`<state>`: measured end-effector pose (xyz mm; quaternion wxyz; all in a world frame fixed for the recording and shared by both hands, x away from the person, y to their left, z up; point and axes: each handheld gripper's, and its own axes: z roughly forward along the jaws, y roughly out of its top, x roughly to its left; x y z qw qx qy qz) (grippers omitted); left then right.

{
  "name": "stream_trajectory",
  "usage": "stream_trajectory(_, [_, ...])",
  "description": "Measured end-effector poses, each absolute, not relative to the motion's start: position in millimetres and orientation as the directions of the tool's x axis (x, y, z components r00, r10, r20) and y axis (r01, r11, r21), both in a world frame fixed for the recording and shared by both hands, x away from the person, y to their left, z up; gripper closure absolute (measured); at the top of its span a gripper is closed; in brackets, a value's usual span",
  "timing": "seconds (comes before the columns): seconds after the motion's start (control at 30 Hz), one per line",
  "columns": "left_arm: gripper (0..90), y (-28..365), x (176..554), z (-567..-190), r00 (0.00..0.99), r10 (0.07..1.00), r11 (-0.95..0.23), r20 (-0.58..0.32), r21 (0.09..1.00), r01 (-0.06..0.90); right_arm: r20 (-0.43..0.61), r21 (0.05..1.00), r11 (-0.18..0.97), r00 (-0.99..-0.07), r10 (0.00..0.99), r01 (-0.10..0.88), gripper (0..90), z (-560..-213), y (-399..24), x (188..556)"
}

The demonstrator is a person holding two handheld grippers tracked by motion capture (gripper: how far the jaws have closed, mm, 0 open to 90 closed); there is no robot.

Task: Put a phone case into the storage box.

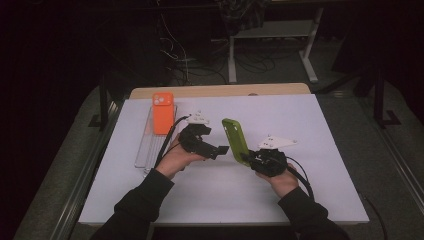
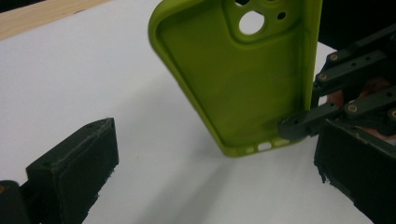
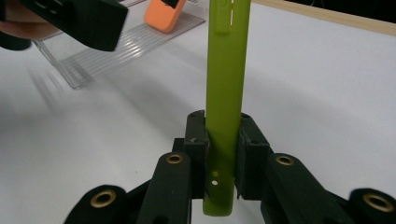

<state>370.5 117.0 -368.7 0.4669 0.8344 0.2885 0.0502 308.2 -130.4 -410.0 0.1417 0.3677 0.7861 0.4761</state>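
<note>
A lime-green phone case (image 1: pixel 235 140) stands upright on its edge above the white table. My right gripper (image 1: pixel 249 158) is shut on its lower end. In the right gripper view the case (image 3: pixel 225 70) rises thin and vertical from between the closed pads of that gripper (image 3: pixel 223 136). In the left gripper view the hollow inside of the case (image 2: pixel 243 79) faces me, camera holes at the top, and the other gripper's fingers (image 2: pixel 306 123) pinch its bottom corner. My left gripper (image 2: pixel 214 140) stands open just in front of the case, its jaws wide apart and not touching it (image 1: pixel 221 149).
An orange phone (image 1: pixel 162 112) lies on a clear ribbed plastic tray (image 1: pixel 149 145) at the left of the white table sheet (image 1: pixel 300 120). The tray (image 3: pixel 116 46) and the phone (image 3: pixel 163 16) also appear in the right gripper view. A wooden table edge (image 1: pixel 220 90) runs along the back.
</note>
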Motion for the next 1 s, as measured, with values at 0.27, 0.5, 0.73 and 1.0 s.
stream_trajectory(0.27, [0.0, 110, 377, -365, 0.837, 0.509, -0.367, -0.202, 0.828, 0.423, 0.152, 0.855, 0.26, -0.697, 0.701, 0.448, 76.0, -409, -123, 308])
stream_trajectory(0.5, [0.0, 105, 378, -366, 0.83, 0.507, -0.328, -0.232, 0.839, 0.435, 0.154, 0.859, 0.26, -0.706, 0.691, 0.442, 76.0, -410, -117, 306])
stream_trajectory(0.73, [0.0, 102, 379, -368, 0.836, 0.492, -0.306, -0.243, 0.851, 0.428, 0.17, 0.859, 0.25, -0.709, 0.684, 0.447, 76.0, -409, -114, 305])
stream_trajectory(1.0, [0.0, 97, 378, -374, 0.824, 0.508, -0.294, -0.252, 0.848, 0.44, 0.159, 0.857, 0.264, -0.713, 0.683, 0.443, 76.0, -411, -109, 304])
